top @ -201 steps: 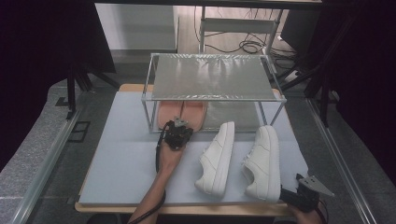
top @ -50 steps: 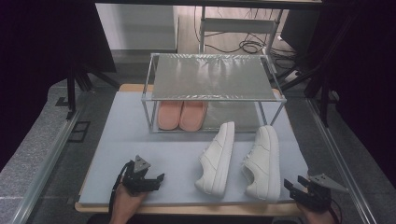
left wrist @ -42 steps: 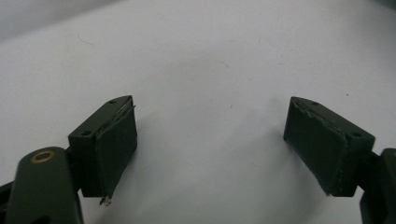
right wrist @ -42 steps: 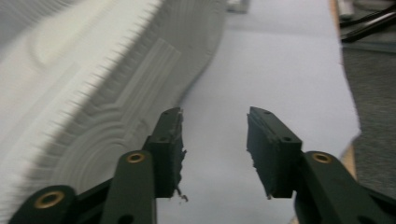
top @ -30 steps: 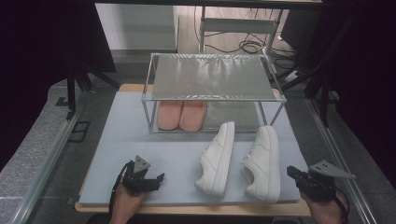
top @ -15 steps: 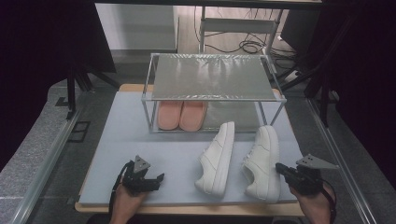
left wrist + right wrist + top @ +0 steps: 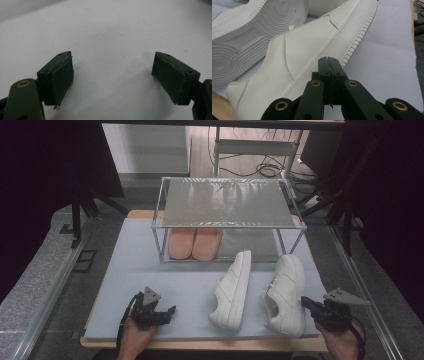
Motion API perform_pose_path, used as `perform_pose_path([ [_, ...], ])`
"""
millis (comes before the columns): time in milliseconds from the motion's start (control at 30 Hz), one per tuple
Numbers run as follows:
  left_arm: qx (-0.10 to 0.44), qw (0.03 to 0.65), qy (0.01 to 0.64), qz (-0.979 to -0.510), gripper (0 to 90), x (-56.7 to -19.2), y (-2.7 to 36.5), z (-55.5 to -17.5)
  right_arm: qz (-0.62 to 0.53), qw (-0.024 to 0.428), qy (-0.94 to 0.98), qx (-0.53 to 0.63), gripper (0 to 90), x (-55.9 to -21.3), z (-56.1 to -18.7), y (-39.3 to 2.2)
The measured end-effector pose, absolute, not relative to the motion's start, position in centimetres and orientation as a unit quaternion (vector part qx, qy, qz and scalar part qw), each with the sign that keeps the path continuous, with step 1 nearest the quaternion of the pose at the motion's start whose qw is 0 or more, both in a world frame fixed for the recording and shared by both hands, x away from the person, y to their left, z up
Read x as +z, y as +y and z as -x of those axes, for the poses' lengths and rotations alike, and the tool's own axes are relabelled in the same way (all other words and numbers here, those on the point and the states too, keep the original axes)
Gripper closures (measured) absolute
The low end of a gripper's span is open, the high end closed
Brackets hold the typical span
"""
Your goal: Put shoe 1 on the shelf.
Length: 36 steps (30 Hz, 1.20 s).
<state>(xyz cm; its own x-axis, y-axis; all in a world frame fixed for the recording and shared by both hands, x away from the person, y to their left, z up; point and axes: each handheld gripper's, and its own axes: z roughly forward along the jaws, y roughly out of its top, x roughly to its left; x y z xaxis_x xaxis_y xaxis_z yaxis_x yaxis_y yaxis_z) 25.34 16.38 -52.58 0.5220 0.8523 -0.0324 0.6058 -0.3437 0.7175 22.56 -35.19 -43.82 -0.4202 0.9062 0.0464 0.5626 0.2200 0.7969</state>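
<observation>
The right tongs (image 7: 329, 60) are seen pressed together, nothing between them, and have been brought in since a second ago to sit just beside the heel of the right white sneaker (image 7: 286, 292), which lies on its side on the desk (image 7: 125, 270). A nudge or regrasp is judged likely. The left tongs (image 7: 167, 312) are held spread over bare mat. Farther off, the left white sneaker (image 7: 232, 287), then pink shoes (image 7: 194, 243) under the rack (image 7: 225, 202). No writing can be read.

1. High view looks forward and down over the whole table (image 7: 150, 270).
2. Left gripper view sits super close above bare mat.
3. Right gripper view hugs the right sneaker (image 7: 294, 65), shared with the high view (image 7: 286, 292).
</observation>
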Motion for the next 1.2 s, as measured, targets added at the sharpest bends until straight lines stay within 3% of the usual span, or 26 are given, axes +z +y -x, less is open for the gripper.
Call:
perform_pose_path([
  [367,0.177,0.347,0.456,-0.800,17.8,-52.6,16.4,-25.4,-0.530,0.241,0.730,0.357,89.7,-44.5,-21.9,-37.5],
  [800,0.178,0.348,0.456,-0.800,18.1,-52.6,16.4,-25.3,-0.581,0.230,0.697,0.352,88.4,-46.5,-21.6,-41.7],
  [833,0.178,0.349,0.457,-0.799,18.2,-52.6,16.4,-25.3,-0.581,0.213,0.689,0.376,88.2,-46.5,-21.5,-42.1],
  [1200,0.178,0.348,0.457,-0.799,18.9,-52.6,16.4,-25.3,-0.553,0.245,0.701,0.377,87.5,-43.9,-21.3,-41.1],
])
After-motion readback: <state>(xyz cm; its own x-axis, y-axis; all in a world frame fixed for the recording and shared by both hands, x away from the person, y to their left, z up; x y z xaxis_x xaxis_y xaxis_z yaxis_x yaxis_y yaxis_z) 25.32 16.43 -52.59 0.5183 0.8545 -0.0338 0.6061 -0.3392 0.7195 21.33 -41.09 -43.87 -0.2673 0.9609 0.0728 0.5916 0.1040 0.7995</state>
